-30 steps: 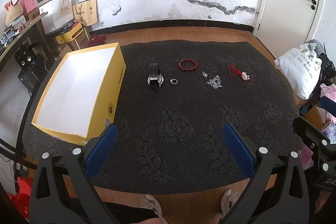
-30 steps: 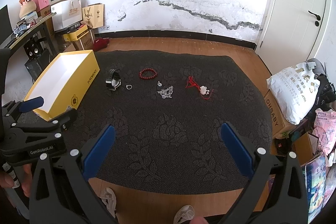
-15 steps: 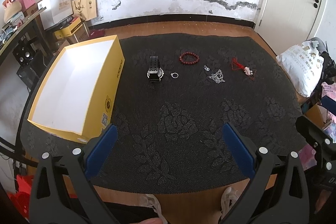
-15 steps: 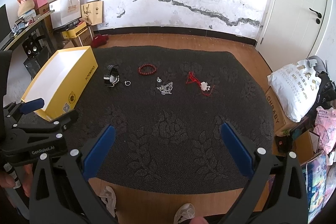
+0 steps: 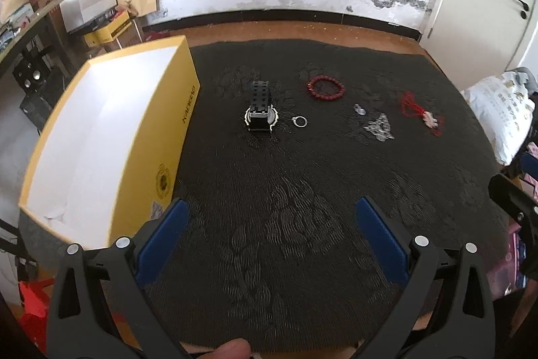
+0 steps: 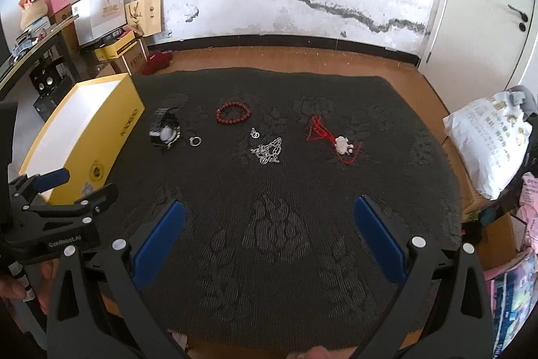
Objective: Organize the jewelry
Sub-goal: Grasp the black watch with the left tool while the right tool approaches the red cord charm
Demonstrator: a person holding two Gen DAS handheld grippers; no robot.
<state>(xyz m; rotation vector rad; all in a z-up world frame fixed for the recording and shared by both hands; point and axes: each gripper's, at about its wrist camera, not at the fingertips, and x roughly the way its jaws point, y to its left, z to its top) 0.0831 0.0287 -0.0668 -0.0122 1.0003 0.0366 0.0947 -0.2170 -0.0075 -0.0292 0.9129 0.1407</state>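
While both grippers, left (image 5: 270, 221) and right (image 6: 269, 219), hover spread and empty, the approach step calls for descending onto the watch (image 5: 260, 110) beside the yellow box (image 5: 161, 137).

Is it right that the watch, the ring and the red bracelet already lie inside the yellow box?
No. They lie on the black mat, outside the box, which holds nothing, as the left wrist view shows: watch, ring, bracelet.

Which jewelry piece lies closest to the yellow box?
The black watch; it lies nearest the yellow box, with the small ring and the other pieces farther away.
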